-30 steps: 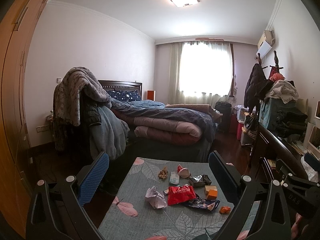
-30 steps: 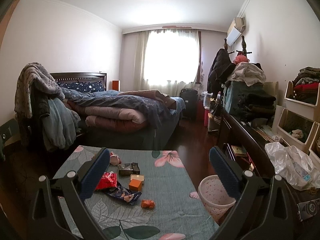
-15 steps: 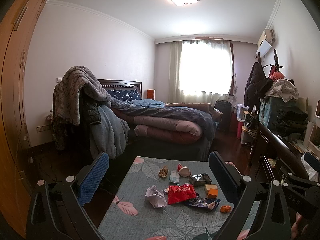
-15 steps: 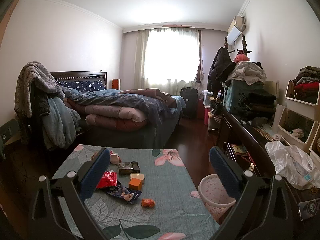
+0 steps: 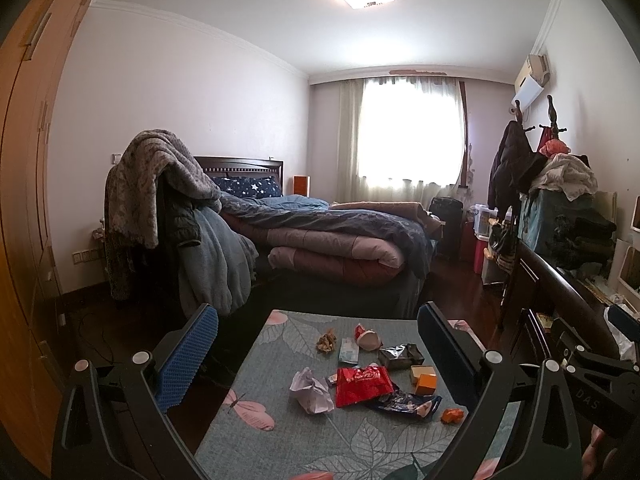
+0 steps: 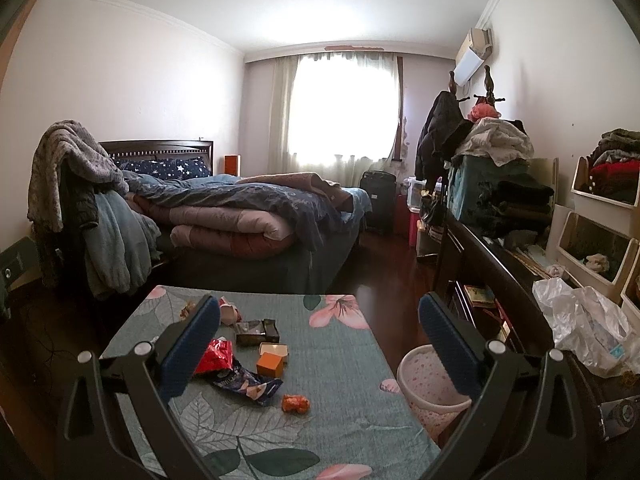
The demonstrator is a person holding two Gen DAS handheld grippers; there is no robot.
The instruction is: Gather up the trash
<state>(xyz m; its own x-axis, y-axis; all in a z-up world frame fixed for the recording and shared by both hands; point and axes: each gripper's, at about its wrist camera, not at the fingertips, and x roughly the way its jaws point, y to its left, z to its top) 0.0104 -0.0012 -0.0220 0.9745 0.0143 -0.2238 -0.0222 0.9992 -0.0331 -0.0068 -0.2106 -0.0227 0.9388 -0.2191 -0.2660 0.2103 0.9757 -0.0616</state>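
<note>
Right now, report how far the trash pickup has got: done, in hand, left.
Done: nothing visible; the part of the bin interior in view shows no trash. In hand: nothing; left gripper and right gripper are both open and hold nothing, above the table. Left: everything, including the red wrapper, crumpled paper, orange box, blue wrapper and small orange wrapper.

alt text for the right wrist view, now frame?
Open right gripper hovers over a floral-cloth table strewn with trash: a red wrapper, a blue wrapper, an orange box, an orange scrap. A pink bin stands beside the table's right edge; an unmade bed lies behind.
</note>
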